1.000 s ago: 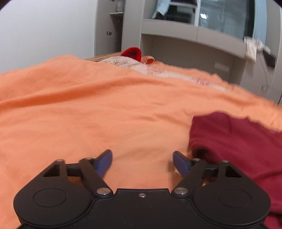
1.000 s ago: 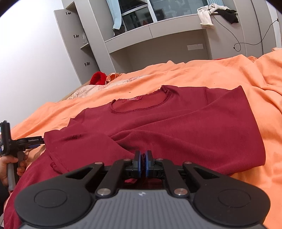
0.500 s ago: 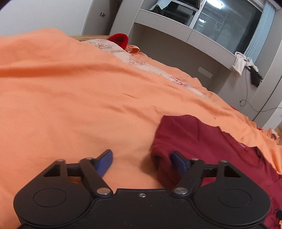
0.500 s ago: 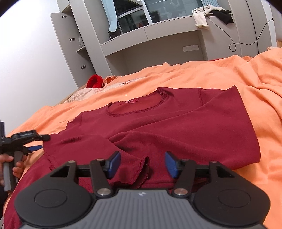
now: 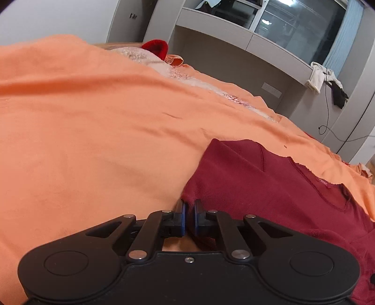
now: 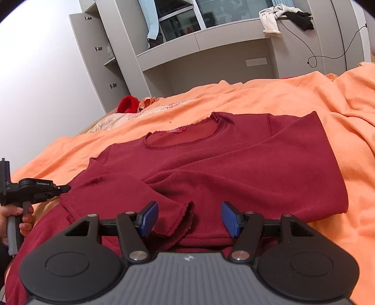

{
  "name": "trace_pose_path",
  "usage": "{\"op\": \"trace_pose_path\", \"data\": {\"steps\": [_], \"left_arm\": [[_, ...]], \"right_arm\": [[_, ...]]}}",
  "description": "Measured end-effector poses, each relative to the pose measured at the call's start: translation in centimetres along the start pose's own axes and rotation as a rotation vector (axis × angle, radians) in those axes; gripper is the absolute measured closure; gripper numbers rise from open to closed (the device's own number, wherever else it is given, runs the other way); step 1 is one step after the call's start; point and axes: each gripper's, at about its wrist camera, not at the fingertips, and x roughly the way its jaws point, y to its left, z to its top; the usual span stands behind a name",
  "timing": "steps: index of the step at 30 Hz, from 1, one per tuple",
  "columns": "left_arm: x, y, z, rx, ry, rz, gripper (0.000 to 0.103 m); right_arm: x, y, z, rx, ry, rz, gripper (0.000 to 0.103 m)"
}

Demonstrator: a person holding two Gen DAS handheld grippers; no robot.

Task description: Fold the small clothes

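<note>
A dark red long-sleeved top lies on the orange bedsheet, neckline away from me, both sleeves folded across the body. My right gripper is open and empty, its blue pads either side of a sleeve cuff. My left gripper is shut on the top's left edge at the fold; the top spreads to its right. The left gripper also shows in the right wrist view, at the garment's left side, held by a hand.
A bright red cloth and a pale lace fabric lie at the bed's far end. Grey cabinets and shelves stand behind the bed, with clothes and a cable hanging. Rumpled orange sheet spreads left of the top.
My right gripper opened and let go of the sleeve cuff, which now lies on the top. My left gripper moved right to the top's edge and closed on it.
</note>
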Motion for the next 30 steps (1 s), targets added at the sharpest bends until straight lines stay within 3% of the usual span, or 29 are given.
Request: {"op": "trace_pose_path", "data": {"steps": [3,7,11,13,16,22,30], "left_arm": [[-1.1,-0.6,0.2,0.048,-0.030,0.020,0.082],[-3.9,-1.7,0.1,0.142,-0.094,0.087,0.041],[-7.7,-3.6,-0.5,0.241,-0.163,0.111,0.025],[-10.1,-4.6,-1.3,0.274,-0.208,0.105,0.008],[-13.7,-6.2,-2.9,0.322,-0.260,0.073,0.001],[-20.4,-8.2,-6.4,0.367,-0.270,-0.022,0.001],[-26.5,-8.4,-12.8,0.504,-0.248,-0.025,0.001]], "right_arm": [[-0.6,0.0,-0.1,-0.012,-0.003,0.000,0.034],[-2.5,0.0,-0.7,-0.056,-0.023,0.001,0.022],[-5.5,0.3,-1.6,-0.119,-0.071,0.003,0.009],[-7.1,0.6,-2.4,-0.168,-0.097,-0.006,0.003],[-9.5,1.4,-3.6,-0.236,-0.126,-0.027,0.000],[-15.0,2.7,-7.0,-0.301,-0.147,-0.034,0.000],[-20.2,5.9,-13.4,-0.678,-0.075,-0.038,0.000]]}}
